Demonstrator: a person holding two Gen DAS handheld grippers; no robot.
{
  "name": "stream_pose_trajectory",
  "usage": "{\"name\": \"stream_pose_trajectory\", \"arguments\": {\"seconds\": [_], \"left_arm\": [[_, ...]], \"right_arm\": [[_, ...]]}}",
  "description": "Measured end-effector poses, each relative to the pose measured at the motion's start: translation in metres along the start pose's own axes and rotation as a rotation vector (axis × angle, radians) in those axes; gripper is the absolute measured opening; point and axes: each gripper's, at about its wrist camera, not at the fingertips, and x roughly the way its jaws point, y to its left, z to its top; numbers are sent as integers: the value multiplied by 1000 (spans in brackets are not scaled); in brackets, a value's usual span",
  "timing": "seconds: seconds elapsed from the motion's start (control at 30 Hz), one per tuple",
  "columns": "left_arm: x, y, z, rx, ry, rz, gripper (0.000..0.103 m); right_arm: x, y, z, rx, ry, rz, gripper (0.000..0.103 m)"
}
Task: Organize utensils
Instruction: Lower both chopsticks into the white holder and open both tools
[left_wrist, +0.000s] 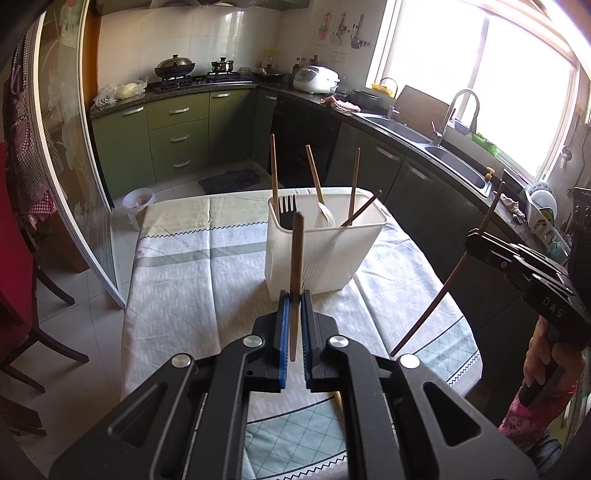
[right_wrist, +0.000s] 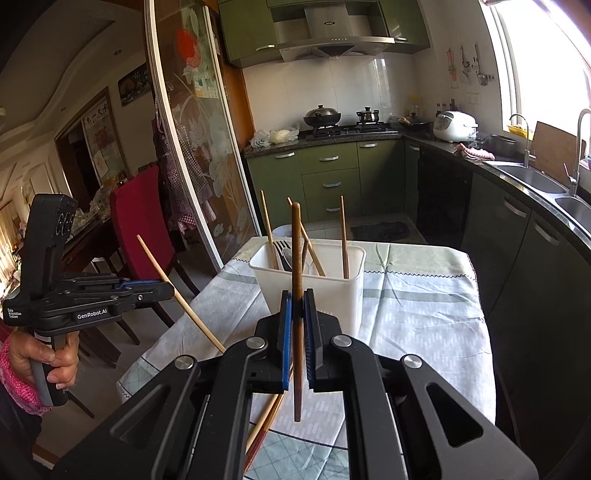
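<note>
A white utensil holder (left_wrist: 325, 254) stands on the clothed table (left_wrist: 192, 273), holding a black fork (left_wrist: 288, 210), a spoon (left_wrist: 323, 218) and several chopsticks (left_wrist: 354, 184). My left gripper (left_wrist: 294, 295) is shut on a light wooden chopstick (left_wrist: 296, 258), held upright just in front of the holder. My right gripper (right_wrist: 297, 295) is shut on a dark chopstick (right_wrist: 296, 280), held upright just before the holder (right_wrist: 332, 291). The right gripper also shows at the right of the left wrist view (left_wrist: 476, 240), the left gripper at the left of the right wrist view (right_wrist: 162, 290).
More chopsticks (right_wrist: 264, 417) lie on the cloth under my right gripper. A red chair (right_wrist: 142, 229) stands left of the table beside a glass sliding door (right_wrist: 192, 147). Green cabinets, stove and sinks (left_wrist: 458, 166) line the counter behind.
</note>
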Motion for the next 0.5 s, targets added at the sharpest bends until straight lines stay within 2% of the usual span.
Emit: {"name": "stream_pose_trajectory", "arguments": {"seconds": [0.23,0.5], "left_arm": [[-20,-11,34,20,-36,-23,6],[-39,-25,78,42,-88,-31,6]], "right_arm": [[-3,-6,34,10,-41,3,7],[-16,-10,79,15,-127,-7,7]]}}
